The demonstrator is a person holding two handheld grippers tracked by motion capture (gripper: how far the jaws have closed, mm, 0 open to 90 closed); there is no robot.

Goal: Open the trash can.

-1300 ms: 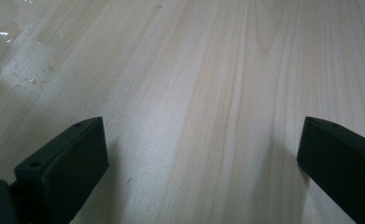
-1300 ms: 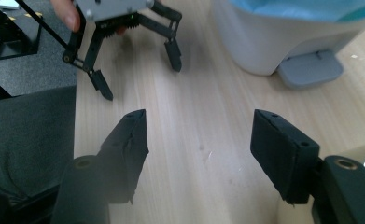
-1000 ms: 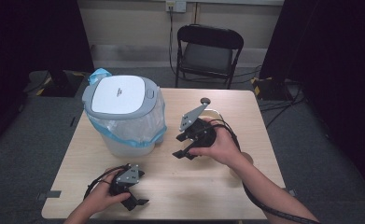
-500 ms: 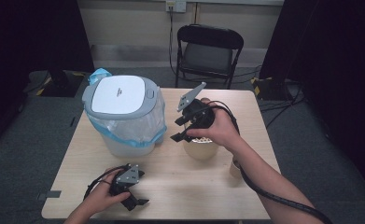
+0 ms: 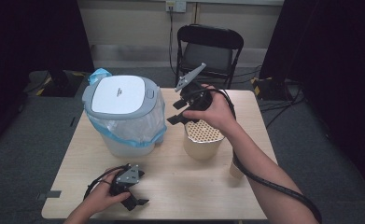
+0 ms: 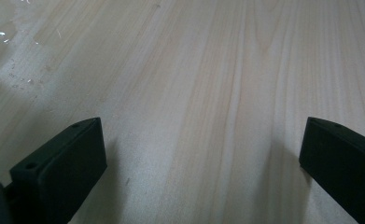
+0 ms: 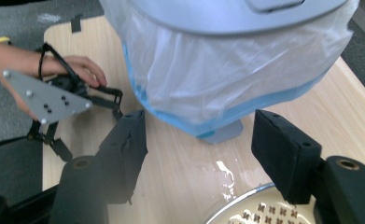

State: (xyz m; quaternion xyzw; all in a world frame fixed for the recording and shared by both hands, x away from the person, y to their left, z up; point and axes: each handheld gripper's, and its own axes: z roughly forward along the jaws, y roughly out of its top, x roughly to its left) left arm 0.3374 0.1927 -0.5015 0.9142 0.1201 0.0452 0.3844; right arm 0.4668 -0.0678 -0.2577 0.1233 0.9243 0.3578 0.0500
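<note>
The right hand-held gripper [image 5: 176, 111] hangs raised, jaws apart; the left hand-held gripper [image 5: 138, 201] rests low, jaws wide.

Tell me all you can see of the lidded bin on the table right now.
The bin stands upright on the far left part of the wooden table. Its grey lid with a white centre panel is shut. A clear plastic liner with a blue edge hangs out from under the lid and drapes over the body. The right tool, jaws open, hangs apart from it; nothing touches it.

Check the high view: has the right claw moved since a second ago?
Yes. The right claw has gone up-picture, away from the table's near edge, and now hovers beside the lidded bin, over the perforated canister.
</note>
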